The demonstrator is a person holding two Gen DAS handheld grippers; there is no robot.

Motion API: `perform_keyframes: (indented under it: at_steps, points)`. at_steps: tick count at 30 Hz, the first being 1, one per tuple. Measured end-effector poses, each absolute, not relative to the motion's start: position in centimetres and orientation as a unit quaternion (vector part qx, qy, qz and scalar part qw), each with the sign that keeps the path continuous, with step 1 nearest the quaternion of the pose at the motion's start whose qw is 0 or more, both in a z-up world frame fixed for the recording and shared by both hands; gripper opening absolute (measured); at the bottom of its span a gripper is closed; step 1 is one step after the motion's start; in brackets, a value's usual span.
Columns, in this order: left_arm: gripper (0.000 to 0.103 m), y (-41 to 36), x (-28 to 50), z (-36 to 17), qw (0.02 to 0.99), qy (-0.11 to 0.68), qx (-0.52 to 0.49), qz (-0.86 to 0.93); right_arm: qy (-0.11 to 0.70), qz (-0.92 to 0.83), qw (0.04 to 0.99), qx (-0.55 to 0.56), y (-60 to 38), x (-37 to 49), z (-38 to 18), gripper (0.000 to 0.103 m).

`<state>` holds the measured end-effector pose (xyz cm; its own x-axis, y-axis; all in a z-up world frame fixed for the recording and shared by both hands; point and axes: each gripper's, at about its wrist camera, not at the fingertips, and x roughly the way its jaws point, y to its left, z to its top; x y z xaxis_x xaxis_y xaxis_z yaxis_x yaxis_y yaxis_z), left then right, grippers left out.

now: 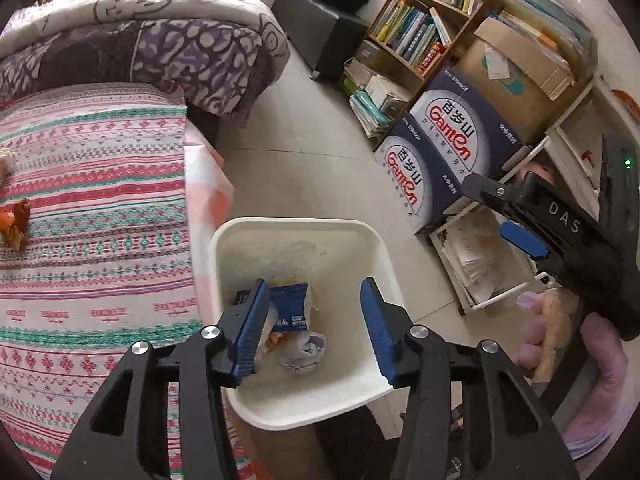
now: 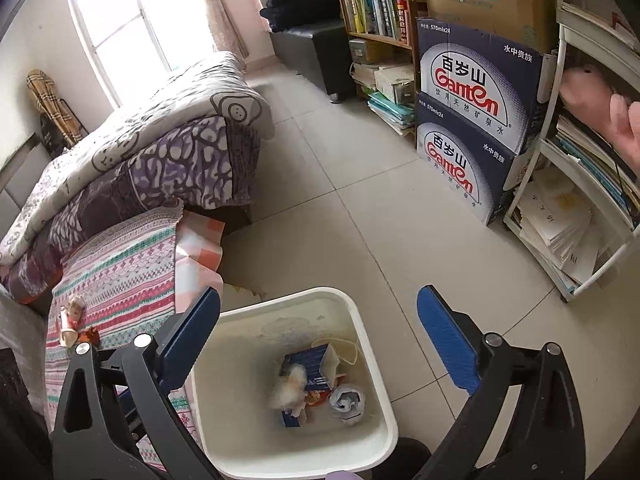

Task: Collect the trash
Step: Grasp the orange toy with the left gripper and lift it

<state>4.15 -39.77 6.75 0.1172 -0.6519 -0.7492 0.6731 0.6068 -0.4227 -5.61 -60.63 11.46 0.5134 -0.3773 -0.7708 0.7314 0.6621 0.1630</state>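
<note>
Right wrist view: right tongs (image 2: pixel 318 340) apart, empty; left tongs (image 1: pixel 314 326) apart, empty; one white bin (image 2: pixel 372 364); two Ganten boxes (image 2: pixel 476 80).

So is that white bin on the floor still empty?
No, the white bin already holds a blue carton, a crumpled wrapper and other scraps at its bottom.

In the right wrist view a pale lump (image 2: pixel 289 390) in the white bin (image 2: pixel 372 364) is smeared with blur — what it is, no telling. The bin's near rim runs off the bottom edge. Over in the left wrist view, the blue carton (image 1: pixel 289 307) sits half behind the left gripper's finger (image 1: pixel 249 330), and the orange scraps (image 1: pixel 15 222) on the striped cloth (image 1: pixel 100 208) are cut by the left edge — too small to name.
</note>
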Motion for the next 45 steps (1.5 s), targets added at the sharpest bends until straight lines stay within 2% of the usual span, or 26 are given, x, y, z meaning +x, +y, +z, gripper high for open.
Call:
perform_keyframes:
  at_steps: [2,13,19,24,28,32,40,45]
  points:
    - [0.055,-39.1,4.6,6.7,0.753,0.495,0.014,-0.433,0.367,-0.327,0.835,0.248,-60.3,-5.2,11.3,0.095]
    - [0.058,-32.0,12.3,4.8,0.808,0.518,0.014,-0.279,0.394,-0.273,0.841,0.252,-56.7,-1.3,10.1,0.095]
    - [0.058,-26.9,19.0,1.5,0.823,0.542,-0.027,-0.169,0.408,-0.247,0.838,0.264,-55.5,0.5,9.4,0.095]
    - [0.057,-21.6,23.5,-0.8,0.815,0.551,-0.136,-0.112,0.419,-0.22,0.833,0.287,-54.6,2.2,8.7,0.095]
    - [0.051,-18.2,25.3,-1.9,0.811,0.542,-0.208,-0.067,0.428,-0.192,0.831,0.3,-53.6,3.6,8.2,0.095]
    - [0.044,-17.6,26.0,-2.8,0.809,0.538,-0.235,-0.032,0.437,-0.173,0.831,0.298,-52.7,4.8,7.9,0.095]
    - [0.044,-19.7,27.2,-4.1,0.808,0.538,-0.241,-0.021,0.454,-0.17,0.823,0.295,-52.7,5.1,7.2,0.095]
    - [0.028,-19.0,27.1,-5.4,0.795,0.55,-0.255,-0.012,0.454,-0.173,0.823,0.294,-52.6,5.1,7.2,0.095]
